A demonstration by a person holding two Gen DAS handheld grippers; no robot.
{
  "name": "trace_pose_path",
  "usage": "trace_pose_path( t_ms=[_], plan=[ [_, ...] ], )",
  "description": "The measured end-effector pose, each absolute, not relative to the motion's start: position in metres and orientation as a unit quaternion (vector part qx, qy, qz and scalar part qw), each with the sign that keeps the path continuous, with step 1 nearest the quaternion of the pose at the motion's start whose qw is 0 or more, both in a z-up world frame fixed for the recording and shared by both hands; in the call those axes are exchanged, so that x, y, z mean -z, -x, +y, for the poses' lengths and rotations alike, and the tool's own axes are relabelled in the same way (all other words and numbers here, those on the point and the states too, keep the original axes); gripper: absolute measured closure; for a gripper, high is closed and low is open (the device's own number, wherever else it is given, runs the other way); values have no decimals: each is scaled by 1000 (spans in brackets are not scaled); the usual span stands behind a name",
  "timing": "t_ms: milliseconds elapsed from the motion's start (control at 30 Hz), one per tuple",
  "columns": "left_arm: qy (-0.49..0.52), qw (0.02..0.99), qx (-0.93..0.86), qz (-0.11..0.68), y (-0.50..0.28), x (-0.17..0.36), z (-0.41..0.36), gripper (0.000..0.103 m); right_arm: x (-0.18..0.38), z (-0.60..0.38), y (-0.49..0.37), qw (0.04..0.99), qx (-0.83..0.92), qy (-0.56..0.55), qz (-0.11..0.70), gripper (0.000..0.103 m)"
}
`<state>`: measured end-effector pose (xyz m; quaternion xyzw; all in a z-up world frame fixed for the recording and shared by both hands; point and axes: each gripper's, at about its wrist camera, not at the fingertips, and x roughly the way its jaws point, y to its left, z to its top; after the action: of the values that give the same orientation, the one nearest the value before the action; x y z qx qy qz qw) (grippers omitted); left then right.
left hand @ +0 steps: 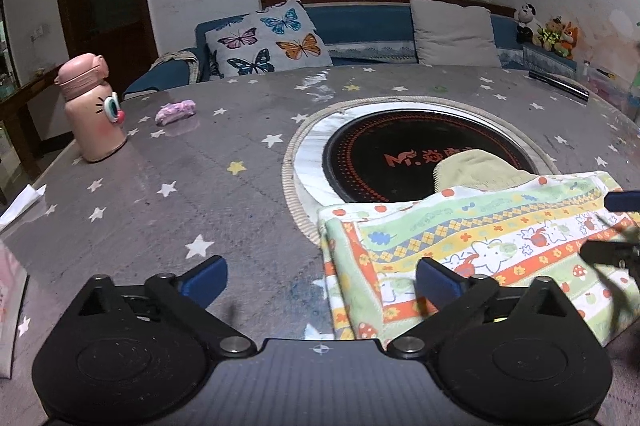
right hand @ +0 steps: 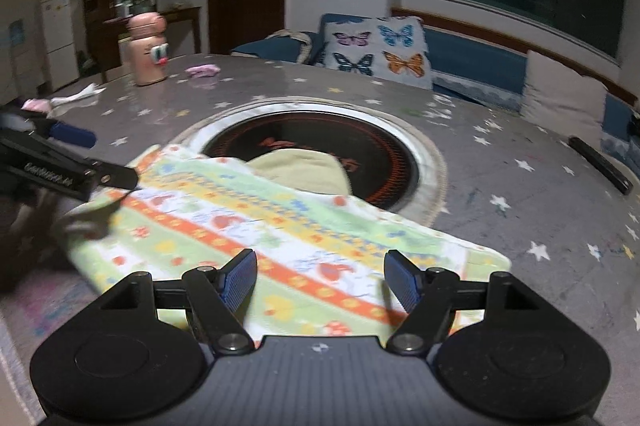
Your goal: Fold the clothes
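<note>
- One patterned garment (right hand: 280, 242) lies folded on the star-print table cover (left hand: 180, 194), its far edge overlapping the round hotplate (left hand: 400, 154) set in the table's middle; a single beige cuff (left hand: 476, 174) pokes out from under it onto the black glass.
- Two grippers are in view. The left gripper (left hand: 320, 280) hovers with its jaws spread wide, nothing between them — its right-side finger over the garment's left edge, the other over bare cover.
- The right gripper (right hand: 320, 280) is likewise spread wide and holds nothing, poised above the garment's near edge.
- Writing: orange characters on the hotplate begin with a stylised "M"; the rest is partly hidden by the cuff.
- One pink bottle (left hand: 94, 110) with a cartoon face stands upright at the far left, one small pink bundle (left hand: 176, 112) near it.
- On the sofa behind: one butterfly cushion (left hand: 268, 40) showing six butterflies in the left view, one plain cushion (left hand: 454, 32), and three plush toys (left hand: 546, 30).
</note>
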<state>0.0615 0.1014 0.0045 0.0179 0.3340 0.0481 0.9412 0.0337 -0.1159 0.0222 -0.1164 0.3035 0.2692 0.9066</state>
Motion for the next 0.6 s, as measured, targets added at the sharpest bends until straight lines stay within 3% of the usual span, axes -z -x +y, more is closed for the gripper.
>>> trace_pose_path(
  t_ms=[200, 600],
  plan=[
    [-14, 941, -60, 331, -54, -7, 108, 0, -28, -97, -13, 895, -307, 135, 293, 31],
    [-15, 939, -63, 338, -40, -1, 108, 0, -16, -75, 8, 888, -325, 146, 291, 13]
  ],
)
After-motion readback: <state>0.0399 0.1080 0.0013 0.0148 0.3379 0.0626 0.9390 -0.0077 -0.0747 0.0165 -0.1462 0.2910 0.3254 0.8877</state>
